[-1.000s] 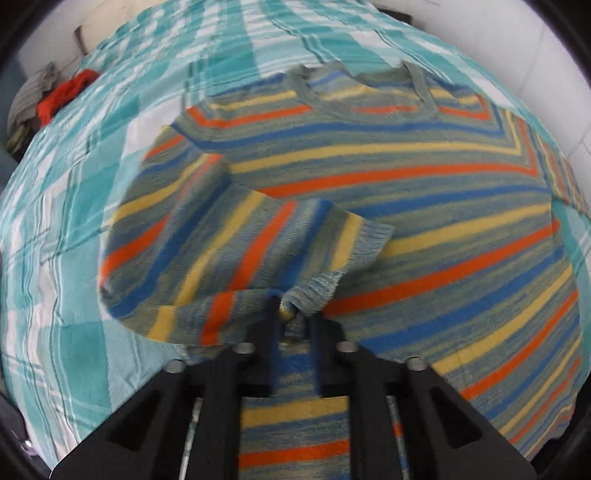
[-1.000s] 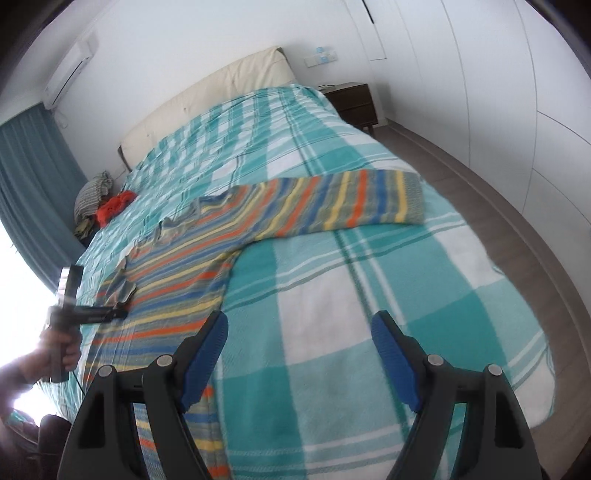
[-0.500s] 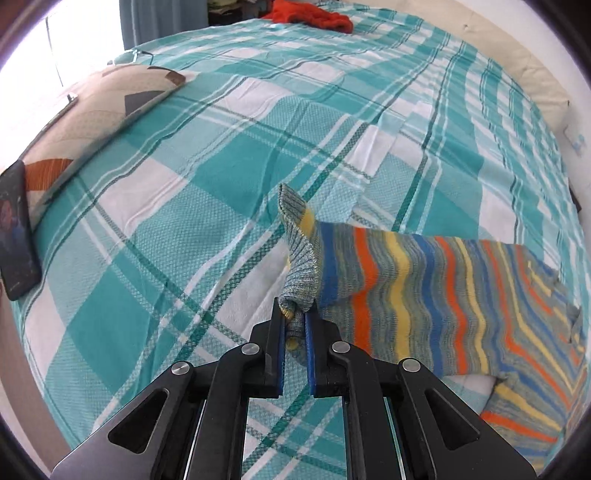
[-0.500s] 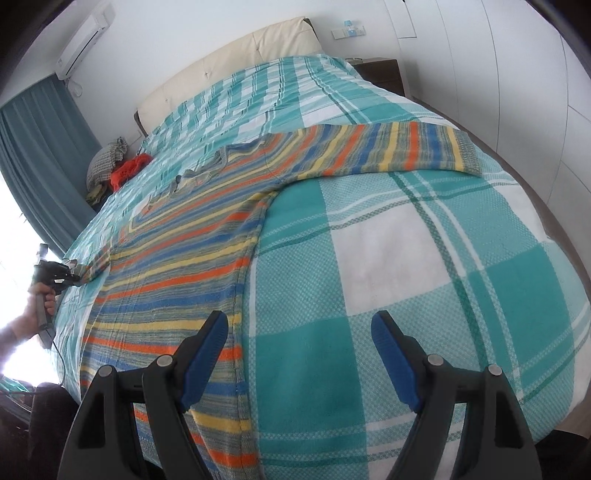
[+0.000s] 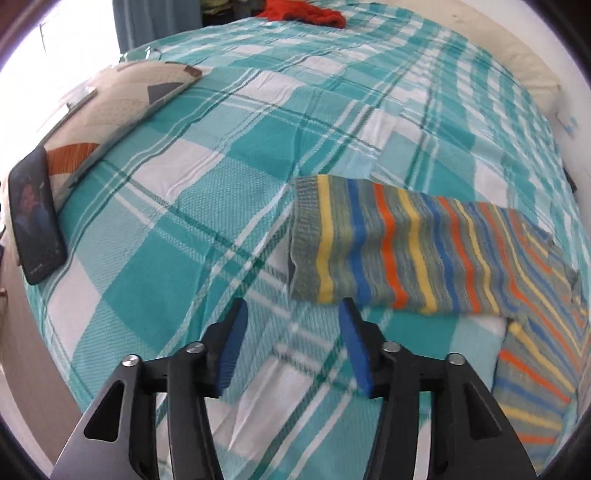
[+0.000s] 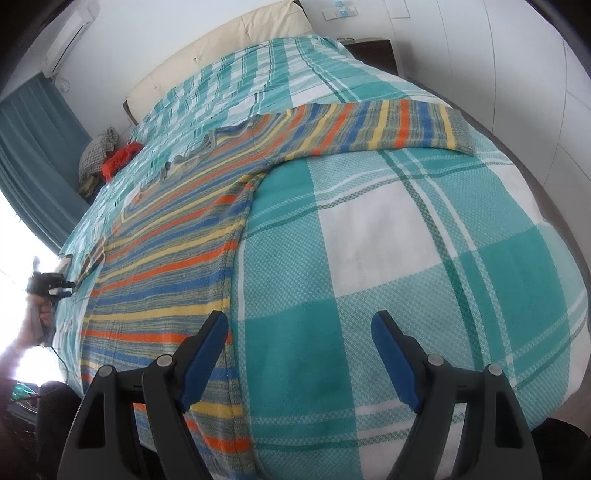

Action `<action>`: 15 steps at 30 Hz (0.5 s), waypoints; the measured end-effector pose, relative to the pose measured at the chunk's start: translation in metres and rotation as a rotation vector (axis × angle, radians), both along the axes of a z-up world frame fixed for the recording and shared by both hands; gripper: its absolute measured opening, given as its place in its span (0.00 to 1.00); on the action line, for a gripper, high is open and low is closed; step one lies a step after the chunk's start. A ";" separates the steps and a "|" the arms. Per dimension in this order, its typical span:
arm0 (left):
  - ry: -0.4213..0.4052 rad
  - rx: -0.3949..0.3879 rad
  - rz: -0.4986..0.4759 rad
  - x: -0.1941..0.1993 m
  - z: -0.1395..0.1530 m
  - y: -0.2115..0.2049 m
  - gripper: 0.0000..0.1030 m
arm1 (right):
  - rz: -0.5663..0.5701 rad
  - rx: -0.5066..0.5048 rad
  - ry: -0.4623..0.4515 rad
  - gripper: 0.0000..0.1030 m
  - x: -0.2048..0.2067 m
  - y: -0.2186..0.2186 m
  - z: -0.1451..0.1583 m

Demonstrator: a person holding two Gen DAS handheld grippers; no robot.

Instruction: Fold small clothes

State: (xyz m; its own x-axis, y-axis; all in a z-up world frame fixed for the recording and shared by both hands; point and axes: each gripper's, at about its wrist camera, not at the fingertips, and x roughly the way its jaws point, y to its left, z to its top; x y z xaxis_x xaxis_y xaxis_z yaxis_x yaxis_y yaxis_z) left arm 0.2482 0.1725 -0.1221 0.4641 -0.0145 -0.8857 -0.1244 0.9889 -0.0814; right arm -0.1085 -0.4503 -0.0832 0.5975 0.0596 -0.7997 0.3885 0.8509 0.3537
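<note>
Sweater (image 6: 177,236) lies flat on the teal plaid bedspread (image 6: 369,229) (white walls around) — left gripper (image 5: 291,325) opening, empty; right gripper (image 6: 299,332) wide, empty.

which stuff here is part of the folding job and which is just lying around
Part of the job:
striped sweater
left gripper, jaws opening, nothing between them
right gripper, open

Just lying about:
phone
patterned cushion
red cloth

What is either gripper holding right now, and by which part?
Nothing. The left gripper is opening, clear of the sweater's sleeve cuff; the right gripper is open.
</note>
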 end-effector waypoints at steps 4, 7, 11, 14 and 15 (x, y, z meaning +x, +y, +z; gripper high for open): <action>0.073 -0.117 -0.299 -0.086 -0.004 -0.033 0.59 | 0.080 0.169 0.097 0.77 -0.013 -0.002 0.002; 0.157 -0.169 -0.456 -0.137 -0.027 -0.074 0.59 | 0.209 0.283 0.216 0.77 -0.016 0.027 -0.011; 0.146 0.024 -0.552 -0.179 -0.049 -0.122 0.52 | 0.293 0.263 0.331 0.62 -0.010 0.064 -0.041; 0.191 0.001 -0.594 -0.193 -0.047 -0.136 0.02 | 0.331 0.256 0.341 0.04 -0.006 0.078 -0.051; 0.164 0.052 -0.612 -0.199 -0.043 -0.140 0.02 | 0.325 0.241 0.350 0.04 -0.008 0.079 -0.051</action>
State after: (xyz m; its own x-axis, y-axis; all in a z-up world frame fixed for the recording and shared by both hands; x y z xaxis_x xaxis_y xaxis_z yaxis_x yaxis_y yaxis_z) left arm 0.0489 0.0327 -0.1647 0.2441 -0.1893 -0.9511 0.4577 0.8871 -0.0591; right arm -0.1165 -0.3711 -0.1344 0.2173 0.4039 -0.8886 0.2486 0.8574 0.4506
